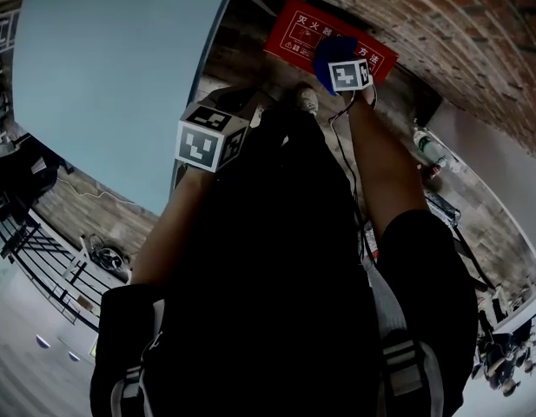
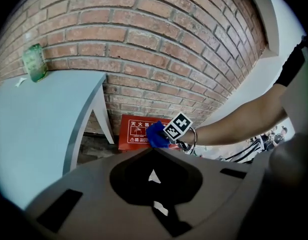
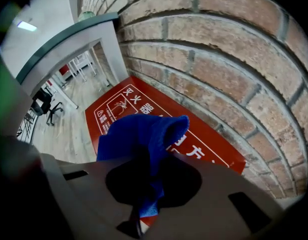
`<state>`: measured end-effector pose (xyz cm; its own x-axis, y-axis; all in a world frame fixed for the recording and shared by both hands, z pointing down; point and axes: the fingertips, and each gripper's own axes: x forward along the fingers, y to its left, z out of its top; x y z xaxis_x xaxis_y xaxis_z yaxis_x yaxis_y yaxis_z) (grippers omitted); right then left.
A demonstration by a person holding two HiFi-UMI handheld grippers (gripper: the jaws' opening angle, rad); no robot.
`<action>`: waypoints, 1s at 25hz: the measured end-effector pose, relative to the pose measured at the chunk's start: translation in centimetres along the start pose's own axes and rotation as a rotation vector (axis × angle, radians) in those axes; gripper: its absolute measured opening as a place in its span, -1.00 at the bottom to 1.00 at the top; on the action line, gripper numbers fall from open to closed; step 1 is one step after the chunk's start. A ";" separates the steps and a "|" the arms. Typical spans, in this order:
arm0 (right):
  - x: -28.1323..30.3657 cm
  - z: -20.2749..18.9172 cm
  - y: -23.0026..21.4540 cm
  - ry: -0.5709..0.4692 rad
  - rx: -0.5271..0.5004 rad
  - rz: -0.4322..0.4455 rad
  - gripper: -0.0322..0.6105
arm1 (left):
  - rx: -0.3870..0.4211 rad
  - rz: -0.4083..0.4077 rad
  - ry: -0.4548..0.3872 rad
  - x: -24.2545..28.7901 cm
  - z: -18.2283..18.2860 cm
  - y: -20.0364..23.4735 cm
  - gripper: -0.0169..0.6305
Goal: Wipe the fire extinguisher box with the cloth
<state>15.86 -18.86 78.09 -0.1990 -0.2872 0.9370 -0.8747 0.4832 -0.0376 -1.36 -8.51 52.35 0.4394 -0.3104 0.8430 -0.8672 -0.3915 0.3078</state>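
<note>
The red fire extinguisher box [image 1: 298,29] with white print stands low against the brick wall [image 2: 158,49]. In the right gripper view the box [image 3: 119,104] fills the middle. My right gripper [image 3: 153,159] is shut on a blue cloth [image 3: 141,134], and the cloth is bunched against the box's red face. From the head view the cloth [image 1: 331,50] and right gripper [image 1: 346,69] sit on the box's right half. My left gripper [image 1: 217,129] hangs back beside the table, shut and holding nothing. In its own view the left gripper [image 2: 154,153] looks toward the box [image 2: 135,133] from a distance.
A light blue table [image 1: 111,76] stands left of the box, its leg [image 2: 101,114] close to the box's left side. A green item [image 2: 34,61] lies on the table by the wall. A bottle [image 1: 428,146] stands to the right. My shoe [image 1: 307,100] is near the box.
</note>
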 end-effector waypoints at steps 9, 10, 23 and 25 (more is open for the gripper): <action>-0.2 -1.4 5.1 0.022 -0.137 0.084 -0.77 | -0.035 -0.017 -0.009 0.4 -0.9 0.4 -0.95; -0.4 -2.0 5.1 0.025 -0.140 0.086 -0.77 | -0.031 -0.020 -0.009 0.6 -1.0 0.4 -0.95; -3.5 -9.6 -1.5 0.070 0.082 -0.014 -0.77 | 0.045 -0.058 0.000 1.7 -1.6 -1.5 -0.95; -4.0 -10.8 -2.7 0.099 0.132 -0.051 -0.77 | 0.054 -0.056 0.012 1.3 -1.3 -2.2 -0.95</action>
<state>23.76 -10.06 78.20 -0.1142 -0.2227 0.9682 -0.9344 0.3552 -0.0286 0.79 -6.91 53.42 0.4841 -0.2763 0.8302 -0.8269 -0.4547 0.3309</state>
